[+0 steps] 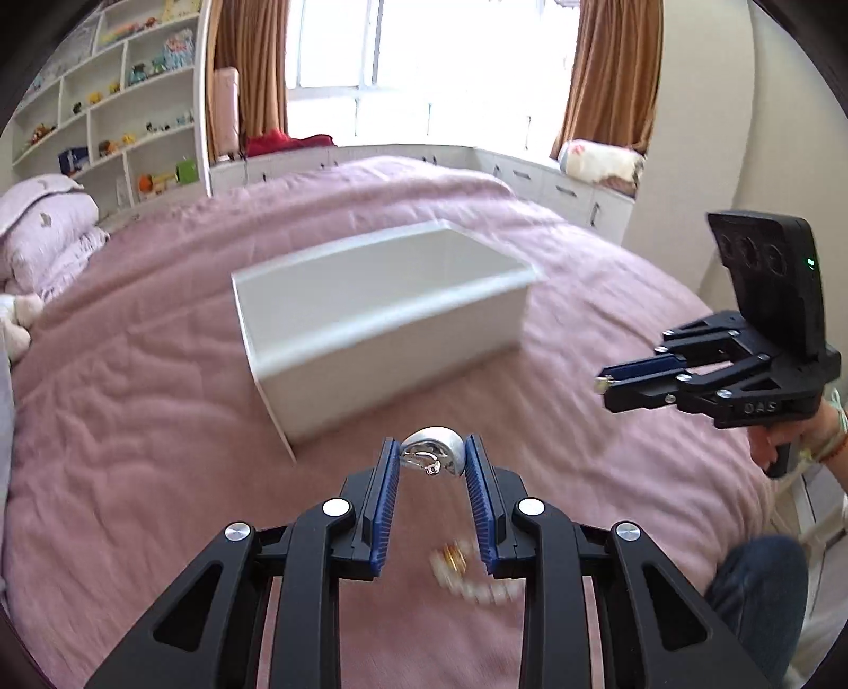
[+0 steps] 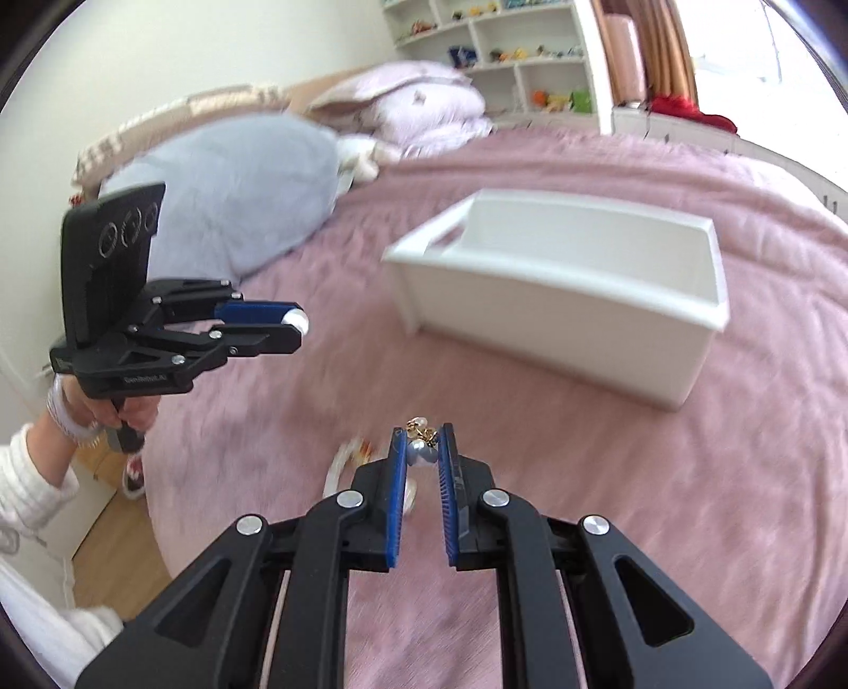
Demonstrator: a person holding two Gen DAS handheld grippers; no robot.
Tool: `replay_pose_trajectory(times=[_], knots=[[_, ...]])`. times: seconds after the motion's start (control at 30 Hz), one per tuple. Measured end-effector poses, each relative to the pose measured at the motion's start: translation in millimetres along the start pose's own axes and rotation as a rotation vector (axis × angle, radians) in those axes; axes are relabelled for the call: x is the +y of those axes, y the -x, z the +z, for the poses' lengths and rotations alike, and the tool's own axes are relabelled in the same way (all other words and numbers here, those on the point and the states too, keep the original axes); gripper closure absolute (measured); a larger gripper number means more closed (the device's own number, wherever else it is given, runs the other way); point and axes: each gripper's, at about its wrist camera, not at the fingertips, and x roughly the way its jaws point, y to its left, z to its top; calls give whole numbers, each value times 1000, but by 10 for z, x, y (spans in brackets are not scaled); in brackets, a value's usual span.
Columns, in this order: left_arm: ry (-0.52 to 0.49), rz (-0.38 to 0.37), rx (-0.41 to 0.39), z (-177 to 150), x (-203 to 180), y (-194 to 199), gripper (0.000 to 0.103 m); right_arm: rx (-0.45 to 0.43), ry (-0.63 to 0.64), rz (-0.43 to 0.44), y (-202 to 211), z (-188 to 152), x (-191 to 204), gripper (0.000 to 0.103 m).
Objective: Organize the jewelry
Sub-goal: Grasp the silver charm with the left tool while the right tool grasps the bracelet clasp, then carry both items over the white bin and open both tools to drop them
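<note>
Both grippers loaded, white box ahead.

Left wrist: our left gripper [image 1: 432,458] is clamped on a silver earring [image 1: 432,455]; the white box [image 1: 381,328] sits at 12 o'clock on the pink bedspread [image 1: 132,450], with loose jewelry [image 1: 466,575] at 6. Right wrist: our right gripper [image 2: 422,450] pinches a pearl earring [image 2: 422,448]; the box lies at 1 o'clock. We should clear the rim before releasing, one side at a time.

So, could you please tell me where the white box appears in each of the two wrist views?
Left wrist view: the white box sits at centre frame on the pink bedspread, beyond the left hand-held gripper.
Right wrist view: the white box lies right of centre, above the right hand-held gripper.
Shared landmark: the white toy shelf.
</note>
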Motion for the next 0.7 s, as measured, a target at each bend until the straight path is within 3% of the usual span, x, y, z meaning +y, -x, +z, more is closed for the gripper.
replay_pose_trajectory(times=[0.37,0.5,0.7], knots=[[3,61,-50,962,324,-401,73,-141,-70,-71,227,864,-576,90],[102,40,-18,1107,548,-726,73,-148,-168,-76,107,1099,-903,90],[217,58,46,1147,856,-1164,73,-112,-212,-138,-183,1232,-1158,90]])
